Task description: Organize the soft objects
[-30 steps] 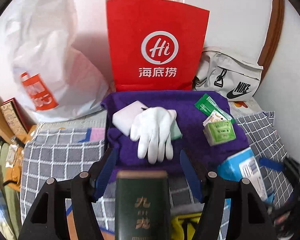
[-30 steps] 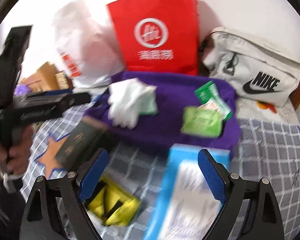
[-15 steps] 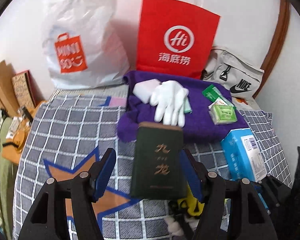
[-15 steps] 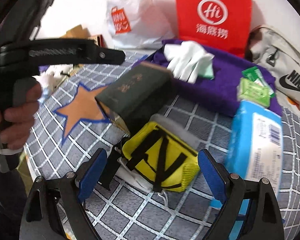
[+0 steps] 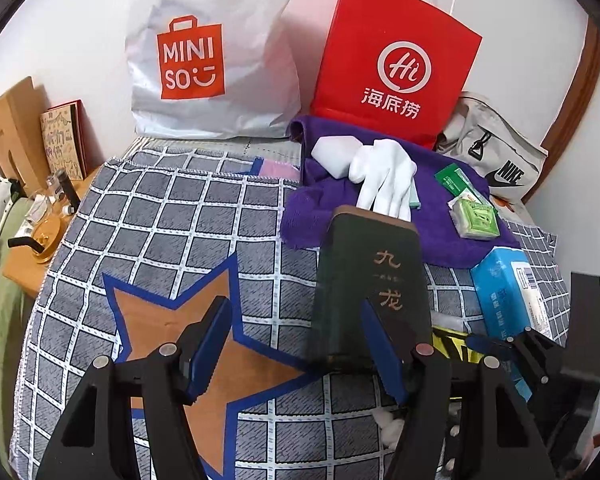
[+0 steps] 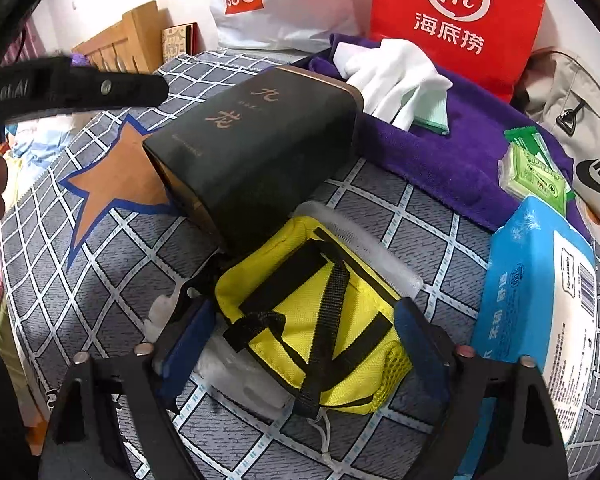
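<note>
**Right jaws closing around the yellow pouch**

While the left gripper (image 5: 296, 344) hangs over the checked blanket (image 5: 148, 216), its wrist view shows the jaws apart and empty; the dark green box (image 5: 370, 280), a second ago between them, now lies just beside the right jaw. Beyond it a white glove (image 5: 388, 184) rests on the purple towel (image 5: 440, 216).

From the right wrist, the right gripper (image 6: 300, 336) has dropped onto the yellow pouch (image 6: 312, 312). Its jaws have just been narrowing, with the pouch between them, though firm contact isn't clear. Judging by this, the pouch gets sorted next.
</note>
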Action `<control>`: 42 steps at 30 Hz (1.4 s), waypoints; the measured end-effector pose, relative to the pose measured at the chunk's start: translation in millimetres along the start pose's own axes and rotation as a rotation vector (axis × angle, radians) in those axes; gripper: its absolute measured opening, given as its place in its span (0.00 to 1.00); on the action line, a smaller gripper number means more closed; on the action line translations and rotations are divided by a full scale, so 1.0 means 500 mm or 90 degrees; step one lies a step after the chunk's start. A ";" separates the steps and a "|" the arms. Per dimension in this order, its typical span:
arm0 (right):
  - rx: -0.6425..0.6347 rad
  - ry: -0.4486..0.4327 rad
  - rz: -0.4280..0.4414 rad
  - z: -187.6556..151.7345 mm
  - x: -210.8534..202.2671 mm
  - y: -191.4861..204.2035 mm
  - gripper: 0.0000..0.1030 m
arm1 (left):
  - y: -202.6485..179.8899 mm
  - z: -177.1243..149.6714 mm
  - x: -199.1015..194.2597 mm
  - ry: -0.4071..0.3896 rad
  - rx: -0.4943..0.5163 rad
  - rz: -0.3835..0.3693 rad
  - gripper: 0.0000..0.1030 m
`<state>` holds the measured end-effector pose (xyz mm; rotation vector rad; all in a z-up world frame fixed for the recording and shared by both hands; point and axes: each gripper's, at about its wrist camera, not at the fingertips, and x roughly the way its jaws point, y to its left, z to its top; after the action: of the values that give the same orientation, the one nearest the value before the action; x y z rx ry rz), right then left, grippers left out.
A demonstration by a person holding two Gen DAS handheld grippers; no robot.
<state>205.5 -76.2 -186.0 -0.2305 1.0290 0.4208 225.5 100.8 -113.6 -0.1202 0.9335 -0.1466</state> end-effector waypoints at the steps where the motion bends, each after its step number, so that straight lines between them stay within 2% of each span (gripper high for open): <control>1: 0.002 0.002 0.014 0.001 -0.004 -0.002 0.52 | 0.001 -0.002 0.000 0.001 0.000 0.001 0.63; 3: 0.025 0.011 0.053 0.003 -0.013 -0.012 0.25 | 0.003 -0.006 -0.001 0.003 -0.003 0.002 0.63; 8: 0.032 -0.020 0.043 -0.007 -0.055 -0.014 0.17 | 0.003 -0.015 -0.015 0.002 -0.008 0.000 0.63; 11: 0.060 -0.043 0.066 -0.020 -0.093 -0.026 0.13 | -0.002 -0.025 -0.029 -0.002 -0.009 -0.002 0.63; 13: 0.078 -0.057 0.074 -0.026 -0.115 -0.035 0.07 | -0.007 -0.033 -0.037 -0.001 -0.009 0.000 0.63; 17: 0.112 -0.085 0.096 -0.051 -0.162 -0.048 0.06 | -0.024 -0.053 -0.056 -0.003 -0.002 0.001 0.63; 21: 0.130 -0.095 0.094 -0.084 -0.195 -0.052 0.06 | -0.041 -0.075 -0.081 -0.007 0.007 0.002 0.63; 27: 0.149 -0.108 0.073 -0.168 -0.256 -0.058 0.06 | -0.063 -0.105 -0.098 -0.008 0.014 0.005 0.63; 33: 0.166 -0.080 0.045 -0.237 -0.236 -0.090 0.07 | -0.096 -0.143 -0.071 0.024 0.022 -0.008 0.63; 37: 0.181 -0.062 0.021 -0.271 -0.212 -0.115 0.07 | -0.130 -0.167 -0.056 0.041 0.055 -0.017 0.63; 42: 0.223 -0.070 0.004 -0.301 -0.212 -0.155 0.14 | -0.156 -0.196 -0.032 0.075 0.069 -0.040 0.62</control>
<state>75.3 -227.0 -170.6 0.1082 0.9768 0.2501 131.2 23.0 -145.9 -0.0418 1.0376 -0.2643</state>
